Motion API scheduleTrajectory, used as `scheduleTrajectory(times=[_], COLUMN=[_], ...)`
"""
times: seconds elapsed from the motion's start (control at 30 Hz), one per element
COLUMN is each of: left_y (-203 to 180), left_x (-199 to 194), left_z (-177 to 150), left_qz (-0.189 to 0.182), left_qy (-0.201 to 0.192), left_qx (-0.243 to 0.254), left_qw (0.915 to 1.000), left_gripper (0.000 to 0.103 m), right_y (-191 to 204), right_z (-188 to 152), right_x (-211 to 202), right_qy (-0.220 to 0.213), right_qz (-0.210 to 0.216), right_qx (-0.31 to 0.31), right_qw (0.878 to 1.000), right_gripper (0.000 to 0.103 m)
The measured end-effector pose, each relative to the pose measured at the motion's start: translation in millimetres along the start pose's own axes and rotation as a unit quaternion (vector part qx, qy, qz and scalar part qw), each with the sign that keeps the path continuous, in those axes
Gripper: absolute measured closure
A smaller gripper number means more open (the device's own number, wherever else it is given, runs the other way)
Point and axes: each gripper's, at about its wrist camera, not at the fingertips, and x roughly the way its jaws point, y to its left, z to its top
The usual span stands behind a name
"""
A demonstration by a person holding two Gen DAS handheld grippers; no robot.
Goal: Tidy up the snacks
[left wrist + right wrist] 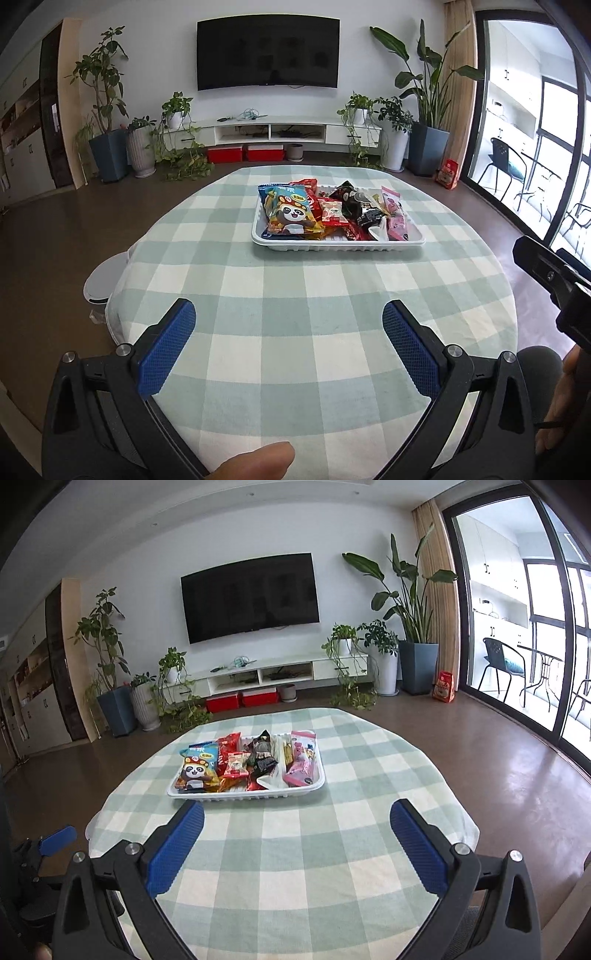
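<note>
A white tray sits on the far half of the checked tablecloth, filled with several snack packets. A panda-print bag lies at its left end, red and dark packets in the middle, a pink packet at its right end. My left gripper hovers open over the near cloth, well short of the tray, nothing between its blue pads. My right gripper is open too, just short of the tray's near rim, and its body shows at the left wrist view's right edge.
The round table is covered by a green-and-white checked cloth, with bare cloth between tray and grippers. Brown floor surrounds it. A TV, low white cabinet, potted plants and a glass door stand beyond. A white stool sits by the table's left edge.
</note>
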Motion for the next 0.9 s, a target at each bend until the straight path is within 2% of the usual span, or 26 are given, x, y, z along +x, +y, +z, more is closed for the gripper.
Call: scheduleTrajectory(times=[0.37, 0.9], left_y=[1.8, 1.0], left_x=[6.0, 12.1], left_z=[-2.7, -6.1], left_qz=[0.003, 0.005], left_qy=[0.012, 0.023], left_qx=[-0.001, -0.001], left_qw=[0.9999, 0.9997], left_gripper=[0.000, 0.000], right_y=[8.0, 8.2], right_z=[-10.2, -11.7], right_x=[14.6, 18.8], right_qy=[0.058, 0.069], right_qz=[-0.016, -0.016], right_qx=[-0.026, -0.028], right_qw=[0.998, 0.997], right_gripper=[0.000, 0.000])
